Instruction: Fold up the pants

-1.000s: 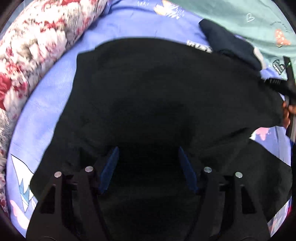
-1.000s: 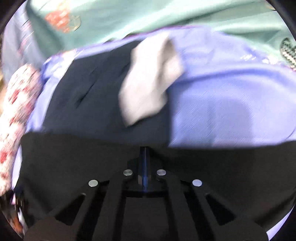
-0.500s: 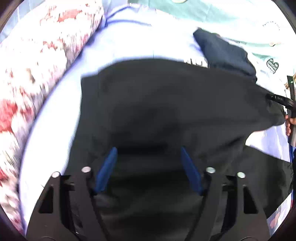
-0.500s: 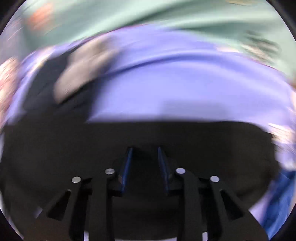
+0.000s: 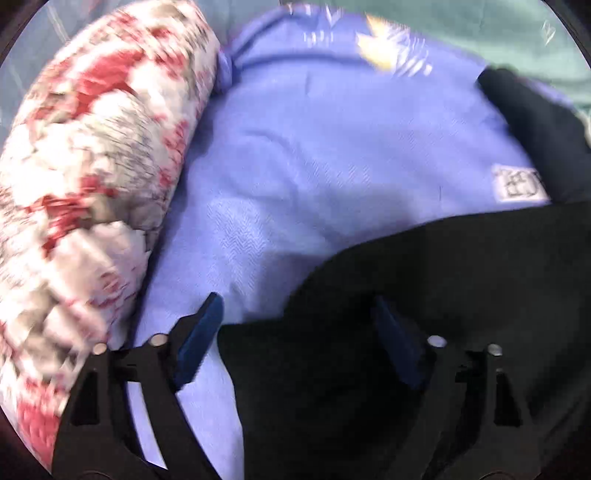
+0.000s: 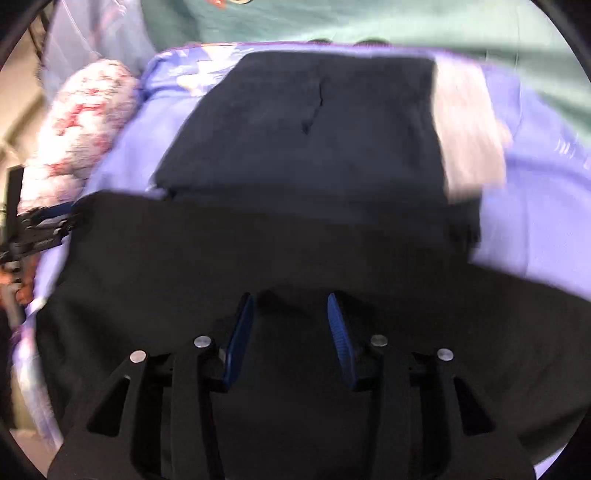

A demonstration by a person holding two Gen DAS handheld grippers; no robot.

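Note:
Black pants (image 5: 461, 295) lie on a blue-violet bedspread (image 5: 332, 147). In the left wrist view they fill the lower right; my left gripper (image 5: 297, 314) is open over their left edge, with the left fingertip over bare bedspread. In the right wrist view the pants (image 6: 258, 251) fill the lower half and my right gripper (image 6: 291, 306) is open just above them, holding nothing. The left gripper (image 6: 44, 225) shows at the far left at the pants' corner.
A folded dark navy garment (image 6: 306, 129) lies beyond the pants, with a grey folded piece (image 6: 469, 125) to its right. A red-and-white floral quilt roll (image 5: 81, 177) borders the left. A mint green sheet (image 6: 406, 22) lies behind.
My right gripper was shut on the pants one second ago and has opened and let go. My left gripper has swung left, from over the pants' middle to their left edge.

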